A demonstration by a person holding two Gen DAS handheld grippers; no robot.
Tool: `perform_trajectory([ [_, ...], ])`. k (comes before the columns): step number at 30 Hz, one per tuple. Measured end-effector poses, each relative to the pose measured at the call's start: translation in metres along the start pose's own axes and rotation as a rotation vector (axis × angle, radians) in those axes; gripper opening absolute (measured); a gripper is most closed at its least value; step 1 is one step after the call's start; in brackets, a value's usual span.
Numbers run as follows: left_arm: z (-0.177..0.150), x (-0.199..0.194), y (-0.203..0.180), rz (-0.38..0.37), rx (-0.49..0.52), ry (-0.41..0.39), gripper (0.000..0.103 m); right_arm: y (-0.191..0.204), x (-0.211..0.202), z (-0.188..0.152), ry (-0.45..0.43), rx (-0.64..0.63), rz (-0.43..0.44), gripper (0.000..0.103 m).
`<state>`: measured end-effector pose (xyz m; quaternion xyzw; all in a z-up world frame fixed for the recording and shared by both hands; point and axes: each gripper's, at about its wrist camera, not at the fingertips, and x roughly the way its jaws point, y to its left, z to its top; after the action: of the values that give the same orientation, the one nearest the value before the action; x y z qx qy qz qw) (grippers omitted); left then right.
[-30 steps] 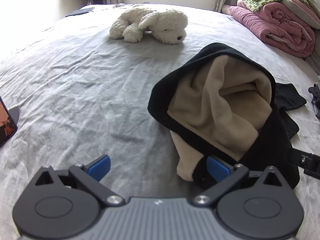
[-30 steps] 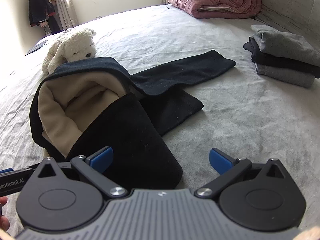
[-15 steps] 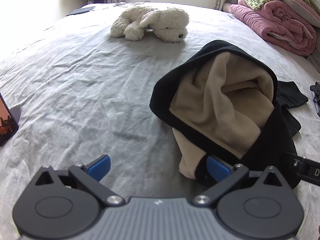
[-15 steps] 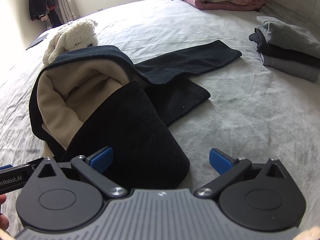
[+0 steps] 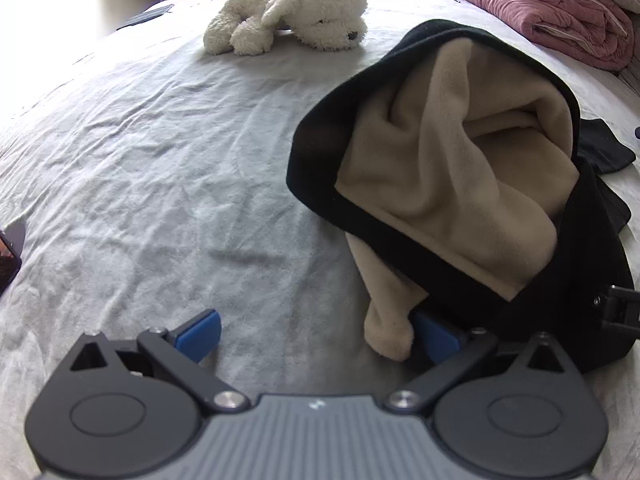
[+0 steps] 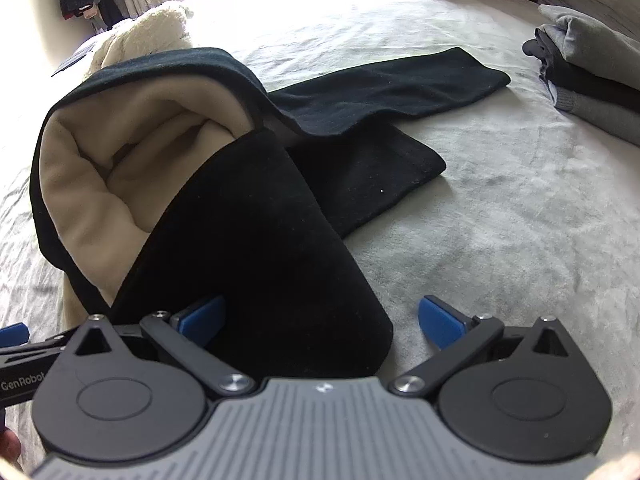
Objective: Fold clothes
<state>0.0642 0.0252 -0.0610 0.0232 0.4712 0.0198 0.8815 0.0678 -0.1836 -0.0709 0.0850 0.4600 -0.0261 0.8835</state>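
Black garment (image 6: 256, 240) hides left gripper (image 5: 316, 336) right pad; jaws apart.

black garment (image 6: 256, 240) | beige fleece lining exposed | bunched, legs trailing | on grey bedsheet (image 5: 160, 184)

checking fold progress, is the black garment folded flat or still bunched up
Still bunched: the black garment humps up with its beige lining exposed, one leg trailing flat across the bed.

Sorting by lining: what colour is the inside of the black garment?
Beige fleece lining inside the black garment; the left wrist view shows it best.
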Motion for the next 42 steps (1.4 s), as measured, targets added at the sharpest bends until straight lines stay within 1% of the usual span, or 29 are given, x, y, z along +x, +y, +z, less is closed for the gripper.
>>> perform_trajectory([
  [5,-0.006,0.002,0.0,-0.031,0.054,-0.025,0.103,0.005,0.004,-0.006,0.005,-0.101,-0.003,0.103],
  [9,-0.003,0.001,0.007,-0.079,0.071,-0.008,0.103,0.006,0.001,-0.008,-0.007,-0.113,0.002,0.103],
  [12,-0.001,0.0,0.012,-0.115,0.075,0.007,0.103,0.013,-0.009,-0.009,-0.039,-0.132,0.037,0.103],
  [19,0.002,-0.014,0.03,-0.177,0.023,0.006,0.102,0.032,-0.033,-0.014,-0.122,-0.177,0.127,0.103],
  [21,0.004,-0.02,0.034,-0.183,0.006,-0.006,0.102,0.037,-0.039,-0.015,-0.146,-0.19,0.152,0.101],
  [23,0.007,-0.024,0.036,-0.173,0.003,-0.038,0.102,0.042,-0.046,-0.016,-0.169,-0.202,0.178,0.092],
  [25,0.01,-0.029,0.037,-0.159,0.003,-0.075,0.102,0.048,-0.051,-0.017,-0.186,-0.215,0.204,0.086],
  [27,0.014,-0.034,0.039,-0.145,0.003,-0.112,0.102,0.053,-0.051,-0.019,-0.182,-0.215,0.228,0.081],
  [28,0.016,-0.033,0.04,-0.154,0.001,-0.145,0.101,0.053,-0.05,-0.02,-0.181,-0.205,0.244,0.079],
  [30,0.022,-0.03,0.045,-0.19,-0.006,-0.227,0.098,0.052,-0.049,-0.022,-0.191,-0.163,0.279,0.076],
  [31,0.024,-0.028,0.046,-0.198,-0.006,-0.27,0.095,0.05,-0.049,-0.024,-0.196,-0.126,0.295,0.075],
  [32,0.027,-0.024,0.046,-0.201,-0.005,-0.313,0.092,0.049,-0.046,-0.024,-0.186,-0.095,0.311,0.072],
  [33,0.028,-0.022,0.046,-0.206,-0.01,-0.335,0.091,0.048,-0.042,-0.024,-0.172,-0.071,0.329,0.071],
  [35,0.029,-0.018,0.047,-0.216,-0.025,-0.354,0.086,0.049,-0.036,-0.024,-0.156,-0.031,0.358,0.066],
  [37,0.03,-0.013,0.047,-0.227,-0.041,-0.374,0.081,0.051,-0.032,-0.026,-0.157,0.002,0.366,0.064],
  [39,0.03,-0.009,0.048,-0.237,-0.056,-0.394,0.075,0.054,-0.028,-0.027,-0.165,0.025,0.356,0.059],
  [40,0.031,-0.007,0.048,-0.242,-0.064,-0.403,0.065,0.054,-0.026,-0.028,-0.167,0.035,0.343,0.051],
  [41,0.031,-0.005,0.048,-0.247,-0.072,-0.413,0.058,0.054,-0.025,-0.029,-0.168,0.042,0.329,0.047],
  [42,0.032,-0.003,0.048,-0.253,-0.079,-0.423,0.055,0.053,-0.024,-0.029,-0.169,0.048,0.315,0.04],
])
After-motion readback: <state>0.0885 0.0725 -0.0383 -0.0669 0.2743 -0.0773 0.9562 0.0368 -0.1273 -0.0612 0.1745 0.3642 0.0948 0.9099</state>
